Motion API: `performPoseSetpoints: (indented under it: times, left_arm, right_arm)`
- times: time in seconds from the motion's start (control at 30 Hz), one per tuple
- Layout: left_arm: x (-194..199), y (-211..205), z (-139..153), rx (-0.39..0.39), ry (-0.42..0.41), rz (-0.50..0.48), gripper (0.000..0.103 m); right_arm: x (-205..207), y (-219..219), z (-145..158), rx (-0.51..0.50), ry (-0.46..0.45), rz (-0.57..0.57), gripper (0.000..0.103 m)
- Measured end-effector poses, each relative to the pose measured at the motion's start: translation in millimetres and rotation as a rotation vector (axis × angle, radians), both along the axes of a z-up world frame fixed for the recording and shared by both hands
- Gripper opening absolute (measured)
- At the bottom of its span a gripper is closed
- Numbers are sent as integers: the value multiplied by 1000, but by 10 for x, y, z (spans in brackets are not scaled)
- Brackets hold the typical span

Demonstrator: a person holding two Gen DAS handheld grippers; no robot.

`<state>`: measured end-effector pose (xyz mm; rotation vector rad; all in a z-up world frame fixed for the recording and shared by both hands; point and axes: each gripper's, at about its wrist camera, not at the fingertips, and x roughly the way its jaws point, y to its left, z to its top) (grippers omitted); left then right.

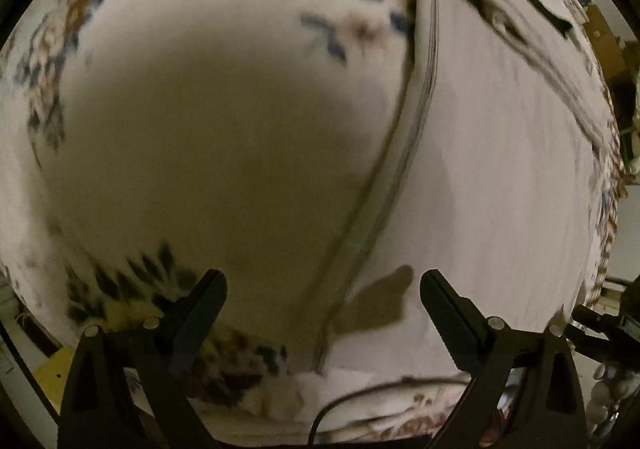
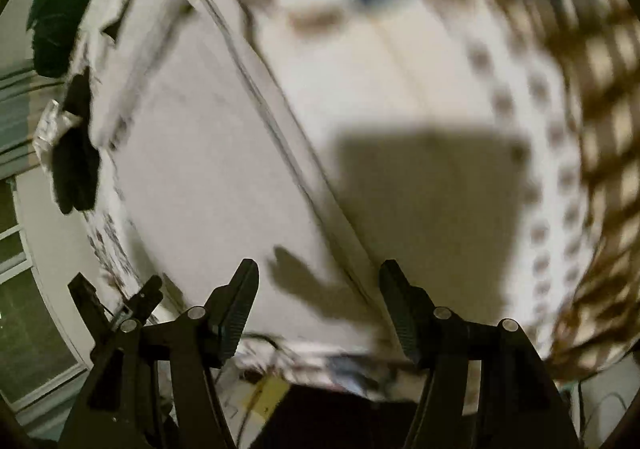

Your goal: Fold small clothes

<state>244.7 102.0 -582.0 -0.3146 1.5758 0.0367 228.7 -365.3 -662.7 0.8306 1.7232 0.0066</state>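
A white garment [image 1: 500,153] lies flat on a floral cloth-covered table [image 1: 200,9], its stitched hem [image 1: 400,153] running from upper right to lower centre. My left gripper [image 1: 322,289] is open and empty, close above the hem. In the right wrist view the same white garment [image 2: 192,169] lies with its hem [image 2: 280,121] running diagonally. My right gripper [image 2: 318,281] is open and empty just above the garment's near edge. Both views are blurred.
The tablecloth has blue and brown flower prints [image 1: 360,25] and a brown patterned border [image 2: 592,89]. Dark clothes [image 2: 76,169] lie at the table's left edge, a dark green item [image 2: 64,1] beyond. A yellow object [image 1: 52,369] sits below the table.
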Motion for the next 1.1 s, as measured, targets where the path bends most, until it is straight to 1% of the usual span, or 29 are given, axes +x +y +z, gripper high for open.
performPoseSetpoints:
  times: [0.03,0.07,0.1,0.13,0.17,0.2,0.23,0.27,0.3,0.33,0.37,0.4,0.43,0.47,0.5,0.53,0.6,0.63,0.67,0.7,0.73,0.77,0.83,0.93,1.0,1.03,1.07,1.1]
  left_arm:
    - [-54,-22,-39,-18,2,-10,98]
    - [-91,-41,-66,-42,1,-15,95]
    - [-127,-67,-90,-60,1,-21,85]
    - [-160,-107,-102,-76,-1,-29,71]
    - [-196,-149,-106,-92,-7,-43,61]
    - [-223,-184,-111,-94,-10,-57,44]
    - [-258,-225,-124,-94,-10,-72,33]
    - [-290,-255,-125,-98,-18,-82,28]
    - [-316,-271,-119,-94,-26,-87,19]
    - [-343,-287,-105,-102,-33,-88,8]
    - [-371,-297,-83,-113,-45,-87,6]
    - [-395,-305,-57,-108,-54,-88,5]
    - [-425,-312,-29,-103,-63,-91,5]
    - [-451,-319,0,-105,-73,-89,5]
    - [-467,-298,23,-103,-85,-84,5]
    - [-438,-309,47,-103,-94,-81,4]
    - [-438,-290,36,-109,-101,-77,5]
    - [-427,-258,4,-125,-90,-72,6]
    - [-431,-228,-58,-156,-72,-64,6]
    - [-423,-177,-92,-169,-56,-59,8]
    - [-363,-165,-167,-185,-42,-55,12]
    - [-365,-140,-220,-209,-41,-52,13]
    - [-367,-120,-272,-233,-44,-39,19]
    - [-387,-34,-346,-280,-46,7,20]
    - [-428,55,-345,-292,-46,25,20]
    - [-430,61,-341,-293,-46,30,20]
    - [-406,59,-337,-290,-47,30,20]
    - [-409,57,-318,-286,-47,28,20]
  right_arm:
    - [-52,18,-59,6,4,2,65]
    - [-87,30,-93,16,3,4,65]
    - [-112,41,-122,25,0,5,65]
    - [-138,68,-149,40,-8,7,65]
    - [-185,56,-154,50,-12,11,65]
    - [-223,58,-161,62,-17,21,65]
    - [-239,88,-172,66,-23,29,65]
    - [-239,122,-179,68,-30,41,64]
    - [-255,156,-192,68,-33,50,62]
    - [-265,193,-206,65,-33,65,52]
    - [-265,218,-207,62,-32,71,42]
    - [-272,250,-202,60,-33,78,38]
    - [-268,273,-190,58,-38,81,29]
    - [-272,296,-165,53,-49,83,24]
    - [-279,299,-146,51,-53,83,24]
    - [-289,311,-112,41,-62,81,21]
    - [-308,281,-64,17,-68,84,20]
    - [-318,260,-54,-18,-60,90,21]
    - [-329,241,-74,-36,-42,87,26]
    - [-345,212,-123,-25,-19,78,31]
    - [-356,189,-145,-13,-10,68,48]
    - [-386,138,-163,-3,-12,40,54]
    - [-420,65,-162,10,-29,2,54]
    - [-511,-118,-102,35,-74,-94,54]
    - [-561,-211,-111,51,-79,-137,54]
    - [-585,-233,-134,61,-76,-149,54]
    - [-588,-220,-160,59,-78,-137,52]
    - [-582,-211,-160,48,-83,-124,48]
